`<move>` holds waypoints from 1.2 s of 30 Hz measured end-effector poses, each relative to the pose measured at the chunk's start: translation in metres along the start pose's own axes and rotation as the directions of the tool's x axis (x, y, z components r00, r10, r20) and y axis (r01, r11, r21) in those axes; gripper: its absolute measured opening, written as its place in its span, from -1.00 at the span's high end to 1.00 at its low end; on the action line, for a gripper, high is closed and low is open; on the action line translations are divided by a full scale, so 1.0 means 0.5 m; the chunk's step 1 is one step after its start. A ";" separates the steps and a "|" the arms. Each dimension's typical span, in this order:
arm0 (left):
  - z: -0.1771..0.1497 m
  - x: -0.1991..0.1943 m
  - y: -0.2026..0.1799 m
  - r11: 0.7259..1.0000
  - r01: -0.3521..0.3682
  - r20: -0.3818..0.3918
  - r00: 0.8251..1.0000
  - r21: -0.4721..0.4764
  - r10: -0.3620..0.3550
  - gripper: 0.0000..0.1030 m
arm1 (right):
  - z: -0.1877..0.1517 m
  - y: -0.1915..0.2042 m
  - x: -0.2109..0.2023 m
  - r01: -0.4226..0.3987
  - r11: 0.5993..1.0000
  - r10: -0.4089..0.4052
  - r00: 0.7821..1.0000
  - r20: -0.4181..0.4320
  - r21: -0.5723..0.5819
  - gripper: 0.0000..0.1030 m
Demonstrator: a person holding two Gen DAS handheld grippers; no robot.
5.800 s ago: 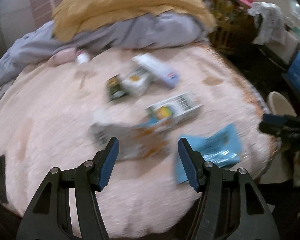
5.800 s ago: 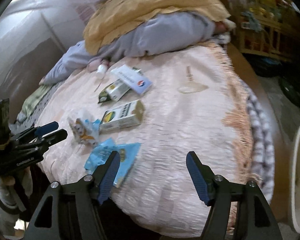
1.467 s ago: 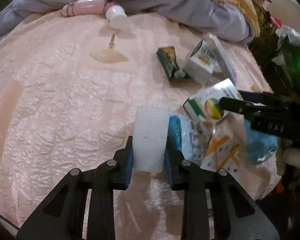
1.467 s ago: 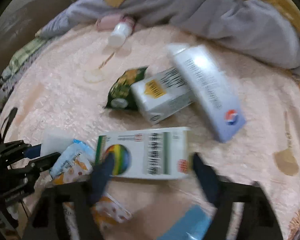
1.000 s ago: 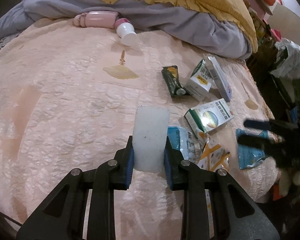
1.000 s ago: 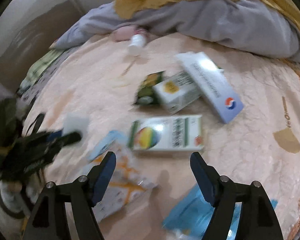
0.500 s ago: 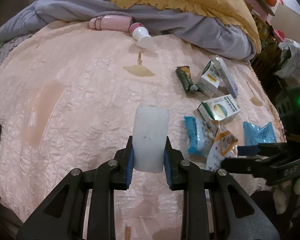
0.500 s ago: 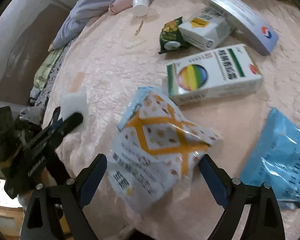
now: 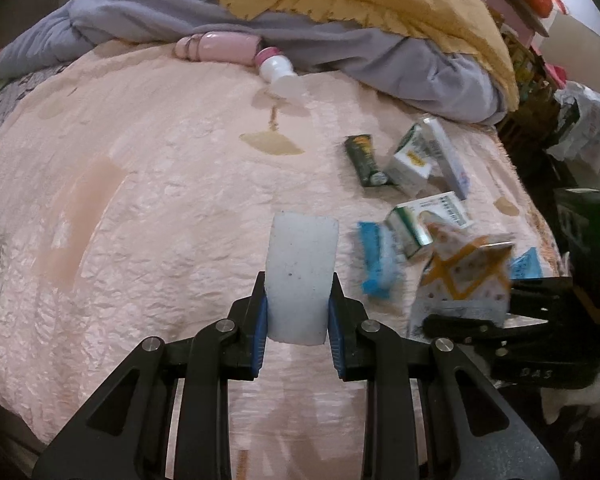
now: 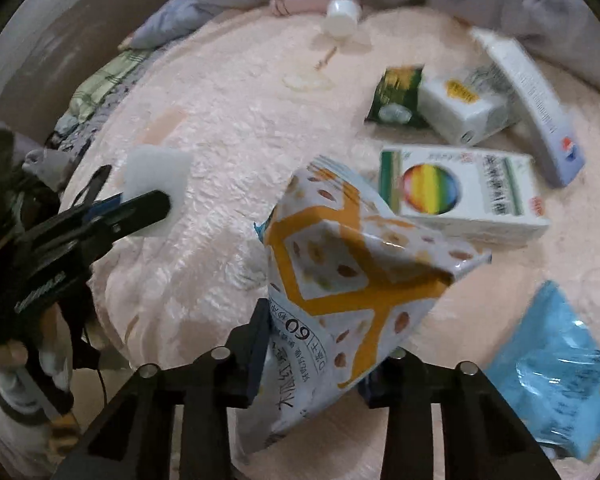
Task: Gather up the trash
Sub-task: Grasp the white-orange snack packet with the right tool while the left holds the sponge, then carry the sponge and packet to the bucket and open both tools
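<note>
Right hand-held gripper (image 10: pixel 320 344) clamps the snack bag (image 10: pixel 352 272), apparently upright, pointing forward; left hand-held gripper (image 9: pixel 298 312) grips a white sponge (image 9: pixel 302 268).

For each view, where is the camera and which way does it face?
Left wrist: behind the left tool, facing across the bed toward the blankets; it grips a sponge.
Right wrist: behind the right tool, facing across the bed; it grips a snack bag.
Shared: rainbow box, bottle, sponge, snack bag.
</note>
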State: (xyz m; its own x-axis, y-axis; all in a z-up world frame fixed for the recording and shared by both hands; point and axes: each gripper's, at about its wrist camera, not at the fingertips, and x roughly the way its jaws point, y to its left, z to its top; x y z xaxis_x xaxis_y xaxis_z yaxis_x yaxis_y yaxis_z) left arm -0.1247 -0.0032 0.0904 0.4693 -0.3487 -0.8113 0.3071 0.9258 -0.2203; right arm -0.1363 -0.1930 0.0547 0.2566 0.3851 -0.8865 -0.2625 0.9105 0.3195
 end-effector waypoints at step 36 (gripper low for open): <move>0.004 0.102 -0.878 0.760 0.483 -0.259 0.876 0.435 -0.408 0.54 | -0.558 -0.632 -0.560 0.024 0.742 -0.341 0.874 0.346 0.670 0.53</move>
State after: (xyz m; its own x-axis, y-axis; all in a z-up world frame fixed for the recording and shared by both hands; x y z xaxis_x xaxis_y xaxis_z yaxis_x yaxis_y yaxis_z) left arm -0.2339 -0.4279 0.1470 0.0713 -0.6452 -0.7607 0.8201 0.4720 -0.3234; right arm -0.3849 -0.6306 0.1087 0.6358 0.0786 -0.7678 0.4346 0.7856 0.4403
